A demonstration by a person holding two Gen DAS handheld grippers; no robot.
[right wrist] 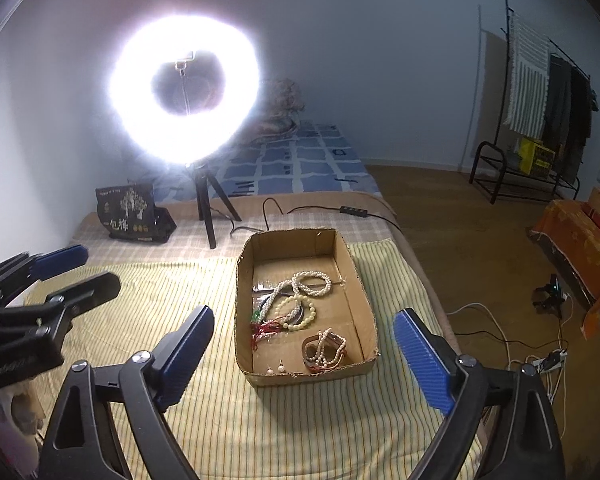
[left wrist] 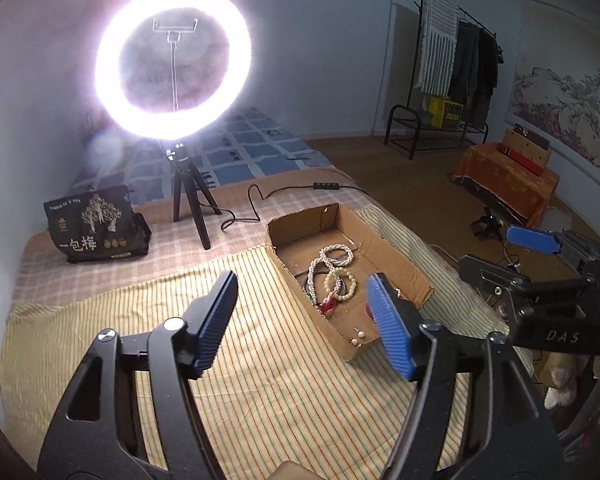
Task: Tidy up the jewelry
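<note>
Cardboard tray of bead jewelry near bed's right edge; striped cloth bare leftward. Left gripper, right gripper: spread wide, empty, above.

The bed is spread with a yellow striped cloth over a beige checked sheet. In the right wrist view a shallow cardboard box sits on the cloth at centre. At 11 o'clock from it the ring light tripod stands on the checked sheet, a black printed bag further out at 10 o'clock. A black cable trails across the sheet at 12 o'clock, and beyond it lies a blue patterned quilt.
</note>
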